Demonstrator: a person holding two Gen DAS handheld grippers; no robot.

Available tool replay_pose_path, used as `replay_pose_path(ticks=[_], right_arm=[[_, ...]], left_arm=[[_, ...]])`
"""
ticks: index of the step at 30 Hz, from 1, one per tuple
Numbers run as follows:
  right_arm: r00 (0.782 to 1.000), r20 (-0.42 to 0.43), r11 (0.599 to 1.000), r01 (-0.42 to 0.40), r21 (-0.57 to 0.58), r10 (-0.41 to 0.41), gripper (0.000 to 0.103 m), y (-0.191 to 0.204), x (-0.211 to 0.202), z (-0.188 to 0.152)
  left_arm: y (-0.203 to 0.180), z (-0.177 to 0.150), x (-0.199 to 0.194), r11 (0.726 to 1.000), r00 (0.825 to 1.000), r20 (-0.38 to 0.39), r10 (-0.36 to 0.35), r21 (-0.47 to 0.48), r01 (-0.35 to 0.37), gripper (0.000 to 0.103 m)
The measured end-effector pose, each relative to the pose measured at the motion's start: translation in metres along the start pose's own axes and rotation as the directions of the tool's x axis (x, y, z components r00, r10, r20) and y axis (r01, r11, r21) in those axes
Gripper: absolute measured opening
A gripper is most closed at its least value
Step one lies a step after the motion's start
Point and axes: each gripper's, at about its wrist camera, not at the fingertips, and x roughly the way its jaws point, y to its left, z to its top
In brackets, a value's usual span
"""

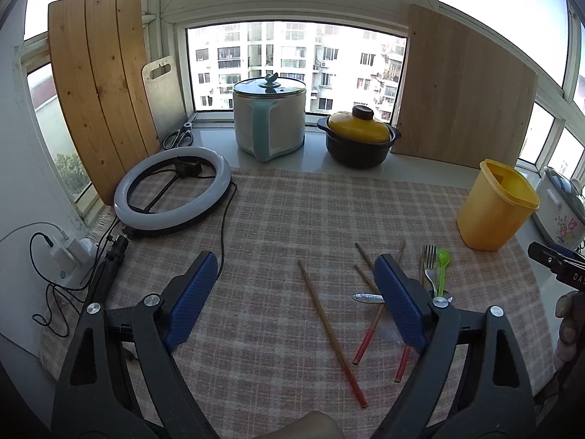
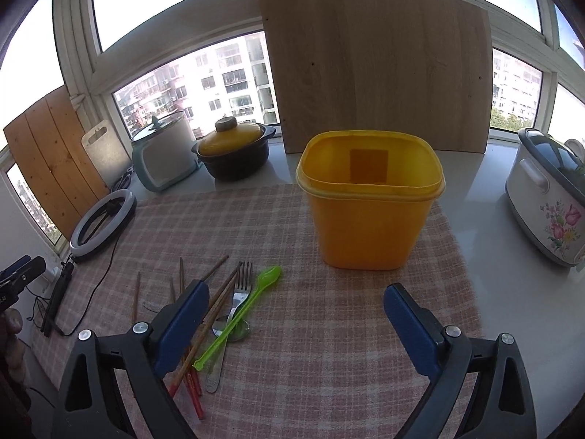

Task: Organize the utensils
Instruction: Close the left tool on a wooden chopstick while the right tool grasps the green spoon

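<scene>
Loose utensils lie on a pink checked cloth (image 1: 270, 226): several red-tipped wooden chopsticks (image 1: 331, 333), a steel fork (image 2: 242, 285), a steel spoon (image 2: 234, 329) and a green plastic spoon (image 2: 248, 301). An open yellow plastic tub (image 2: 369, 201) stands upright beyond them, nothing visible inside. My left gripper (image 1: 294, 281) hangs open above the cloth, one chopstick lying between its blue pads, untouched. My right gripper (image 2: 296, 311) is open in front of the tub (image 1: 493, 208), its left finger over the utensil pile. The right gripper's tip (image 1: 555, 259) shows at the left view's right edge.
On the sill stand a white pot with a teal handle (image 1: 270, 120), a dark casserole with a yellow lid (image 1: 356, 139), wooden boards (image 1: 460, 98), scissors (image 1: 179, 137) and a flowered rice cooker (image 2: 544, 190). A ring light (image 1: 172, 190) with cables lies at the cloth's left.
</scene>
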Motion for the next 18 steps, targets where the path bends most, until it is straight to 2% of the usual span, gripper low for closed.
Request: replay_pose_path(ticks=[4, 7, 8, 13, 18], right_arm=[[0.996, -0.083, 1.0, -0.031, 0.0, 0.031, 0.088, 0.003, 0.031, -0.001], [0.991, -0.123, 0.998, -0.058, 0.008, 0.058, 0.085, 0.004, 0.048, -0.002], [0.988, -0.142, 0.998, -0.062, 0.014, 0.064, 0.08, 0.004, 0.054, -0.003], [0.967, -0.227, 0.993, -0.109, 0.042, 0.116, 0.068, 0.013, 0.082, -0.006], [0.95, -0.292, 0.994, -0.099, 0.055, 0.111, 0.058, 0.022, 0.107, -0.007]], left_arm=[[0.013, -0.008, 0.024, 0.995, 0.992, -0.092, -0.082, -0.068, 0.076, 0.065], [0.019, -0.015, 0.043, 0.987, 0.98, -0.153, -0.128, -0.114, 0.111, 0.057], [0.02, -0.017, 0.049, 0.985, 0.974, -0.175, -0.144, -0.123, 0.124, 0.053], [0.019, -0.027, 0.082, 0.973, 0.939, -0.275, -0.207, -0.159, 0.168, 0.045], [0.01, -0.031, 0.107, 0.973, 0.92, -0.325, -0.22, -0.138, 0.184, 0.038]])
